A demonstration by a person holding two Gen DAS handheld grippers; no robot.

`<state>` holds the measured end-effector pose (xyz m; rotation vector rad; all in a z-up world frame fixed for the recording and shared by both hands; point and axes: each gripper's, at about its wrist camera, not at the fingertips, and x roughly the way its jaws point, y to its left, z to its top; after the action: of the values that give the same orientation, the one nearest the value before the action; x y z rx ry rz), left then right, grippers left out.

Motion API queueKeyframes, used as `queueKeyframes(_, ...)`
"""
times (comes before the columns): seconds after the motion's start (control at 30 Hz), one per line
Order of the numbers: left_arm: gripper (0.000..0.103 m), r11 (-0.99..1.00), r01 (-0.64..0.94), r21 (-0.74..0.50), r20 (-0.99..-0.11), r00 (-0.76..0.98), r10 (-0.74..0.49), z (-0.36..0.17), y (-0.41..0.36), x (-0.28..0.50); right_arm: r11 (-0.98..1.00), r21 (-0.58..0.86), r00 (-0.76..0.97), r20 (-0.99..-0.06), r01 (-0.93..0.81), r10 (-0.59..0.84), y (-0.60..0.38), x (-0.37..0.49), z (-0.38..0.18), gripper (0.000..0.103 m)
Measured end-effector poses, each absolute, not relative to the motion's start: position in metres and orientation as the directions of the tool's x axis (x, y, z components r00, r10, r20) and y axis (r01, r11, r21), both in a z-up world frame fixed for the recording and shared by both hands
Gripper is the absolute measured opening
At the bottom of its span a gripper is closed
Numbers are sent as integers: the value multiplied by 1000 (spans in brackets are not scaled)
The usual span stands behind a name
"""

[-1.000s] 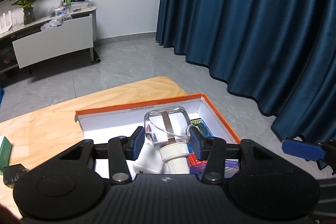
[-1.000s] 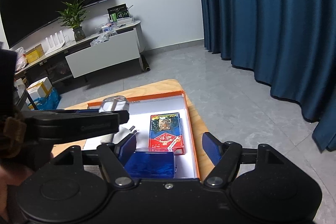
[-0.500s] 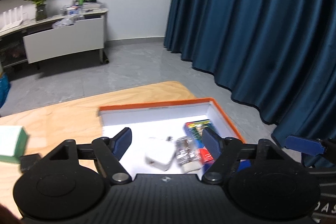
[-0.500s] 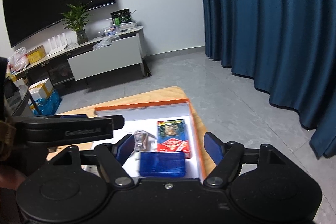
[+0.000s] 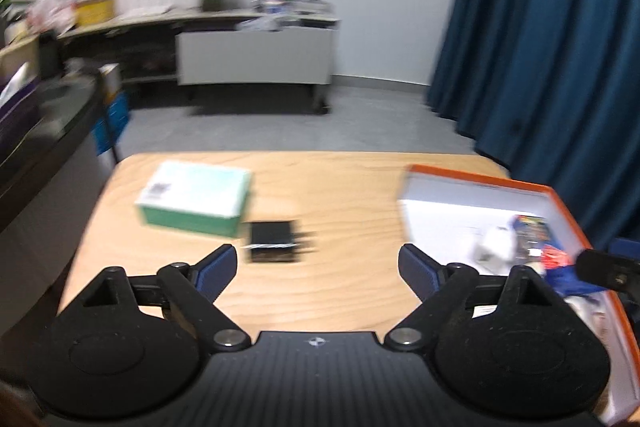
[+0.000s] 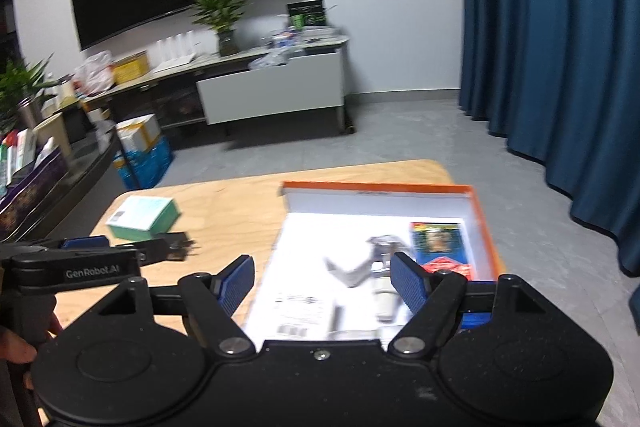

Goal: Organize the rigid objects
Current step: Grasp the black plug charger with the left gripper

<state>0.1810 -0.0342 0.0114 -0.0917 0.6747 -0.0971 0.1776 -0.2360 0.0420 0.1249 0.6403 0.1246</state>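
An orange-rimmed white box [image 6: 476, 199] sits on the right of the wooden table [image 5: 340, 187]; it also shows in the left wrist view [image 5: 560, 203]. Inside lie a clear glass bottle [image 6: 382, 267], a white charger [image 6: 348, 273], a red and blue card pack [image 6: 438, 245] and a blue case [image 6: 474, 319]. A green and white box [image 5: 194, 199] and a small black adapter [image 5: 272, 241] lie on the table's left. My left gripper [image 5: 316, 269] is open and empty, over the table in front of the adapter. My right gripper [image 6: 322, 285] is open and empty above the box.
A blue curtain [image 6: 560, 47] hangs on the right. A low TV stand [image 6: 272, 91] with plants and clutter stands against the far wall under a dark screen. A dark counter [image 5: 36, 147] with boxes runs along the table's left side.
My left gripper let go of the glass bottle into the box, opened, and swung left toward the green box and black adapter. My right gripper turned slightly left over the box.
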Motion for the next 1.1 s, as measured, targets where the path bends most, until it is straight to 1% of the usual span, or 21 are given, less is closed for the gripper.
queueKeyframes(0.1,91,993,24,-117,-620,779,-92,6,-20,188,984,144,789,-591,-102,168,-225,178,40,89)
queueKeyframes(0.27,91,995,11,-96,-631,773,-69,-5,-20,213,984,135,781,-600,-115,174,-219,178,35,89)
queueKeyframes(0.33,91,996,14,-89,-635,769,-67,-10,-26,226,985,135,779,-603,-111,171,-220,180,33,89)
queueKeyframes(0.47,95,997,39,-70,-643,762,-75,-23,-31,243,985,144,778,-606,-99,167,-225,184,28,89)
queueKeyframes(0.63,95,999,34,-38,-651,757,-50,-40,-36,252,984,154,776,-609,-88,164,-230,190,24,89)
queueKeyframes(0.67,94,999,32,-34,-650,759,-47,-43,-37,252,984,156,776,-608,-87,165,-231,191,23,89)
queueKeyframes(0.73,86,999,32,-24,-645,763,-40,-47,-37,254,984,155,779,-605,-87,164,-232,193,23,89)
queueKeyframes(0.83,71,999,35,-18,-639,769,-38,-49,-35,251,983,160,780,-603,-85,166,-231,196,22,89)
queueKeyframes(0.87,63,999,41,-7,-633,773,-36,-48,-36,249,983,164,780,-602,-86,168,-231,196,22,89)
queueKeyframes(0.9,61,998,55,-3,-631,774,-45,-47,-35,246,982,166,780,-602,-87,171,-230,197,22,89)
queueKeyframes(1.1,61,996,82,-35,-636,767,-86,-44,-32,226,976,163,772,-599,-142,212,-215,200,26,89)
